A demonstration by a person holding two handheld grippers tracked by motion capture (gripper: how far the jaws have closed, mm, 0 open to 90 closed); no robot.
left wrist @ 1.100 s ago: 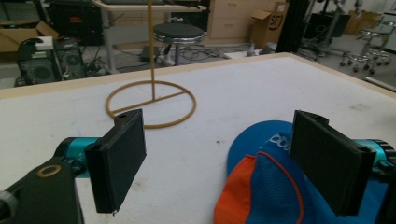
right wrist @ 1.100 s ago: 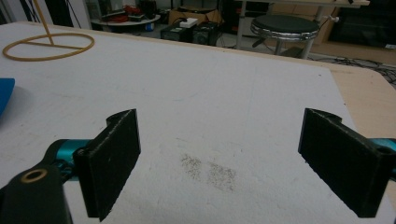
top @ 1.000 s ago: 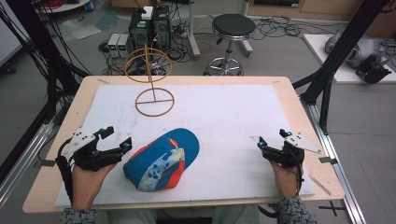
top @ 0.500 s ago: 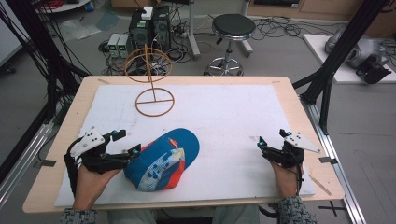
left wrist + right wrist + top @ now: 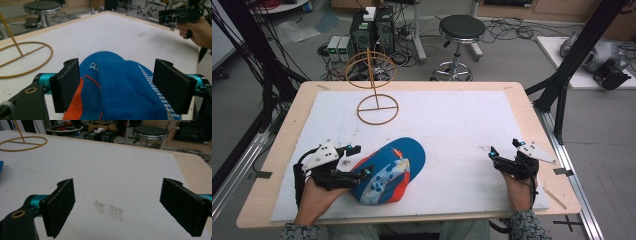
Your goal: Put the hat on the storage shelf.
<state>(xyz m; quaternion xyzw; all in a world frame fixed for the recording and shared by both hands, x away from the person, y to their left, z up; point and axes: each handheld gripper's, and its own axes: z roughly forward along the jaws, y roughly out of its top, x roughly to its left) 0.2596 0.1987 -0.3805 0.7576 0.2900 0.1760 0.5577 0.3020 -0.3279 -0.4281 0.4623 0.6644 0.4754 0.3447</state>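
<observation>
Now my left tongs point(image 5: 120, 87), jaws wide, straddle the soft blue-and-orange mesh fabric cap point(image 5: 387, 172) lying near the table's point(image 5: 522, 100) front edge, so I should close squarely on its thick folded edge, not loose cloth, while my right tongs point(image 5: 117, 207) hang open, empty.

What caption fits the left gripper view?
Open left tool straddling a blue-and-orange cap on the white mat.

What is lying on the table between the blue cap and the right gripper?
Nothing: in the high view, bare white mat separates the blue cap from the right gripper.
</observation>
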